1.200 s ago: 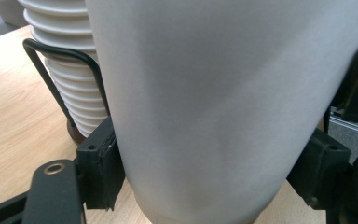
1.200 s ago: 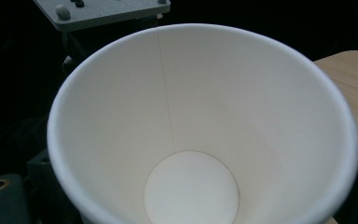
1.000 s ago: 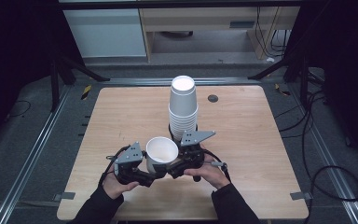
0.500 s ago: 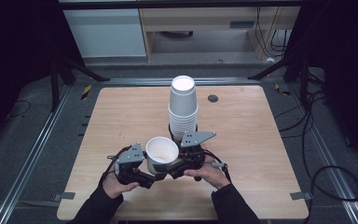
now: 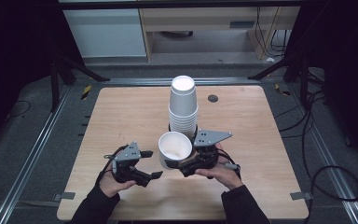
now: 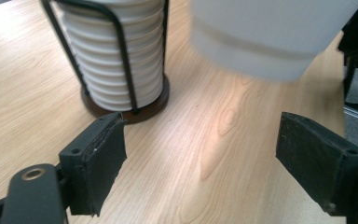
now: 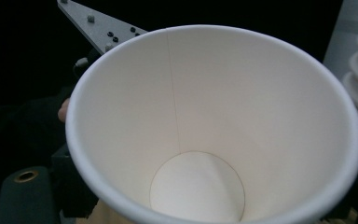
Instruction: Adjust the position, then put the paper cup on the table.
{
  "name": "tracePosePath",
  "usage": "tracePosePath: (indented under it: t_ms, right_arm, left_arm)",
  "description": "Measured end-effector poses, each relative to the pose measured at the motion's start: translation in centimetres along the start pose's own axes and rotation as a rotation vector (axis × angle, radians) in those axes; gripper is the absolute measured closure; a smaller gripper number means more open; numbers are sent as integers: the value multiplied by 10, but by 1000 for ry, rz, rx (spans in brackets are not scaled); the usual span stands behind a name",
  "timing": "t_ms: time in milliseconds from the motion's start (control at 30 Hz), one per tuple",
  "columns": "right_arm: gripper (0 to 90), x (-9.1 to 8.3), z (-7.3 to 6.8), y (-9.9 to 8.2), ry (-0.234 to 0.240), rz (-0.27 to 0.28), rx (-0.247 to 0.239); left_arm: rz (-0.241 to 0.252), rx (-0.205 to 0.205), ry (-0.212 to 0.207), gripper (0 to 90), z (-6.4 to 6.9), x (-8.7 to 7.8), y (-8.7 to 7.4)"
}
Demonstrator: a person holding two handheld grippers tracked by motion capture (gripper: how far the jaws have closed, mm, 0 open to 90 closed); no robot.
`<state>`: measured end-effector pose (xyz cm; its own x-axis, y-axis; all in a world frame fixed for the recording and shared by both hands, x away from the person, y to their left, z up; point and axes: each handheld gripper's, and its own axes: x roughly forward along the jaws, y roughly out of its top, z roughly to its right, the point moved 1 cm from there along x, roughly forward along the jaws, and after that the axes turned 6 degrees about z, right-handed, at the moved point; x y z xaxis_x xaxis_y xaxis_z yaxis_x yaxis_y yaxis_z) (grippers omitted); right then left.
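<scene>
High view: right gripper (image 5: 190,164) pinches the paper cup (image 5: 174,149), mouth up, at 6 o'clock of the cup stack (image 5: 183,105); left gripper (image 5: 150,164) has just been opening, jaws spread, nothing between.
Keep the squeeze light, the thin wall probably dents; clear the left gripper toward 9 o'clock. Cup white, tapered, empty, rolled rim.

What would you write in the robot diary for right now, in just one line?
left gripper: jaws just opened, nothing between | right gripper: shut on paper cup, mouth up | cup stack: upside down in wire holder
</scene>
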<state>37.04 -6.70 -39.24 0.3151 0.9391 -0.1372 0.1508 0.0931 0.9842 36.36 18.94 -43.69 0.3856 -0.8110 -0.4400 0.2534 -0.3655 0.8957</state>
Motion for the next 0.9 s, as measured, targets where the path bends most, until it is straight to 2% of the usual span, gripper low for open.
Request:
tracePosePath:
  t_ms: [200,300,400,500,667,767,900]
  right_arm:
    - [155,-23,4,-2,-94,-12,-19]
    - [155,-34,7,-4,-136,-7,-9]
    - [155,-43,10,-6,-171,-17,-14]
    - [155,-50,14,-8,-209,-22,-12]
    - [154,-65,20,-12,-289,-35,-14]
    - [154,-75,26,-12,-331,-29,-18]
    - [155,-87,35,-12,-394,-19,-12]
  left_arm:
    - [-6,-34,64,153,-11,-4,-4]
    - [0,-63,90,150,-18,-8,-6]
    - [0,-75,111,145,-23,-11,-9]
    - [-2,-96,147,151,-28,-14,-12]
    - [8,-129,175,153,-34,-18,-14]
    - [8,-147,209,156,-39,-20,-16]
    - [12,-164,219,156,-44,-22,-18]
